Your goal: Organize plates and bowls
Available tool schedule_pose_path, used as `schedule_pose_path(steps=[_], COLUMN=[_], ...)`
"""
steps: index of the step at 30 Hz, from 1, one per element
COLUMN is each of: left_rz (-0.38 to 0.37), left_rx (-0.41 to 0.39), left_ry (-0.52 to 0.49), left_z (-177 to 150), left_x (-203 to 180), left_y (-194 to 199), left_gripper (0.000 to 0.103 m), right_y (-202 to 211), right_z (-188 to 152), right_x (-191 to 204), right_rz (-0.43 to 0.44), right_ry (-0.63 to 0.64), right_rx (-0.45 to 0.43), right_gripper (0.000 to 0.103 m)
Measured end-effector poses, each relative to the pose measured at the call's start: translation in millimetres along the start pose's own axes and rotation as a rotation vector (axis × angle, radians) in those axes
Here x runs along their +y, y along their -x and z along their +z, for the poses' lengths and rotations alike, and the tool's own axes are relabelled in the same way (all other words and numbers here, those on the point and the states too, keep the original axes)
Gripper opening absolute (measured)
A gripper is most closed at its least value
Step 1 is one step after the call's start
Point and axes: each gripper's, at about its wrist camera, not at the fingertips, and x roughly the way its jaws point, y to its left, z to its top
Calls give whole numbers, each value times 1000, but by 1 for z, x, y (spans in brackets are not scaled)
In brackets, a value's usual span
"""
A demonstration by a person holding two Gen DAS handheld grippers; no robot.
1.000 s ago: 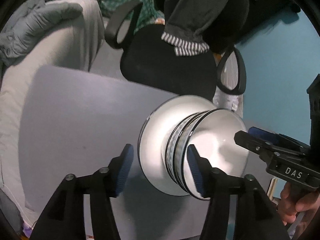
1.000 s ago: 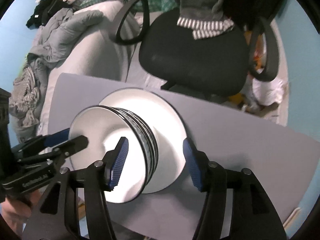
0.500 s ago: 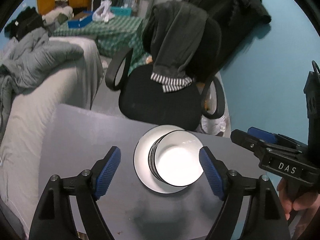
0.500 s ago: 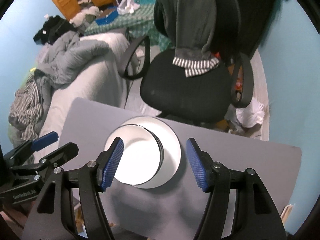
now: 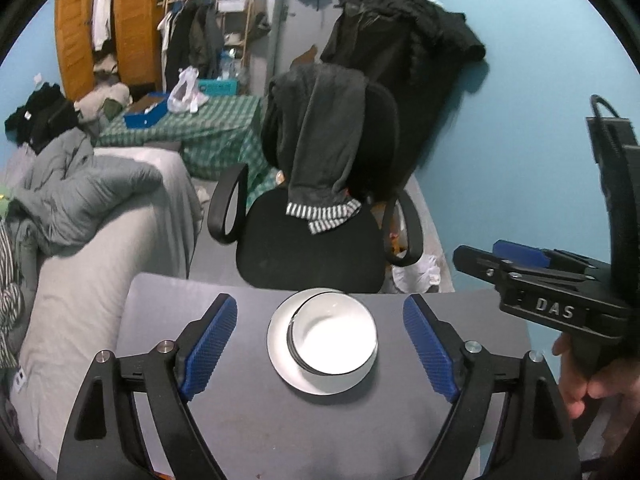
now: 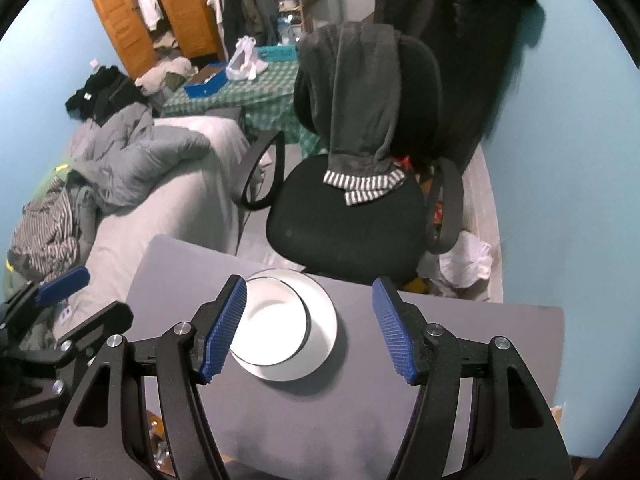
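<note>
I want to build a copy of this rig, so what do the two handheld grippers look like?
Both are black plastic frames with triangular cut-outs and silver screw heads. The left gripper and the right gripper each carry two fingers faced with ribbed blue pads. Seen from the left wrist camera, the right gripper's body bears raised white letters "DAS", and a black cable loops above it.

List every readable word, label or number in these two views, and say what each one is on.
"DAS": raised letters on the body of the right gripper, seen from the left wrist camera.
Lettering on the body of the left gripper, seen from the right wrist camera: too small and dark to read.
Nothing else legible.
</note>
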Motion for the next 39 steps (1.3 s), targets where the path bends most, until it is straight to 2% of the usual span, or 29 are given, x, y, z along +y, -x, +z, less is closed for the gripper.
schedule_pose_path(steps=[8, 14, 18, 39], left_rz=[26, 22, 22, 8], left_rx=[-38, -46, -47, -29], left_ry=[-47, -18, -1, 8], left_z=[-1, -3, -7, -10], left_x=[-9, -1, 3, -5], left_y=[23, 28, 29, 29], left_gripper=[88, 88, 88, 88], right_y=[25, 39, 41, 41], right_z=[-7, -12, -15, -24], right_x=[-6, -4, -1, -8], right_rz=[-5, -28, -60, -49], right_ry=[-65, -71, -52, -68], right_rx=[-32, -65, -66, -57], right_gripper=[64, 64, 64, 64])
